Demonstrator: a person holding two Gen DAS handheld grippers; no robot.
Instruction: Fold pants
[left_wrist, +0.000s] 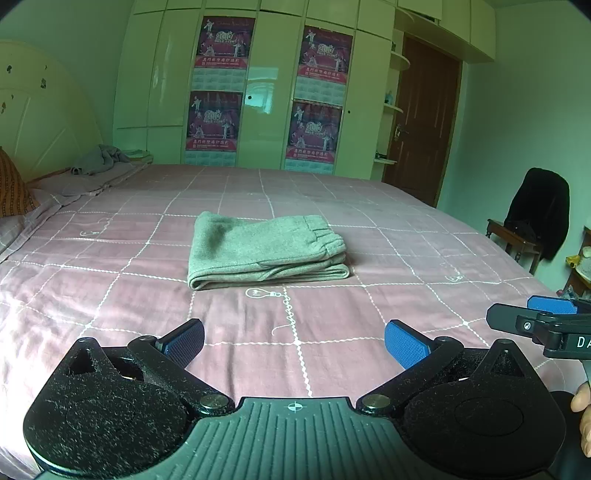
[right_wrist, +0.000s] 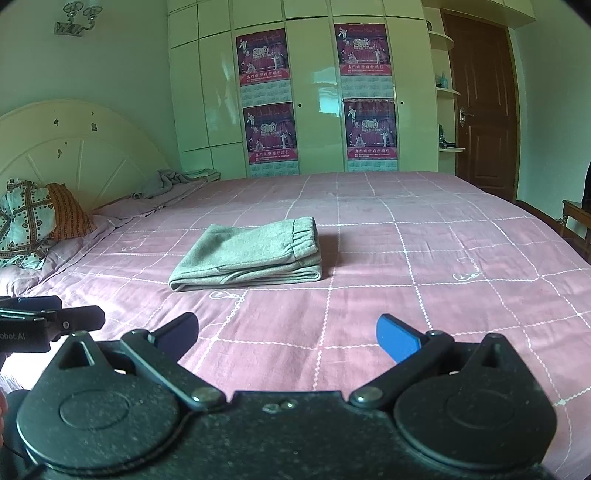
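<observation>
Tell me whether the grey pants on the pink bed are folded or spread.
Folded: the grey fleece pants lie as a compact stack, layered edges showing, elastic waistband on top.

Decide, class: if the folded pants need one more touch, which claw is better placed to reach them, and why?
Left, narrowly. Both claws are open, empty and drawn back. The pants lie almost straight ahead of the left claw, but up and left of the right claw.
</observation>
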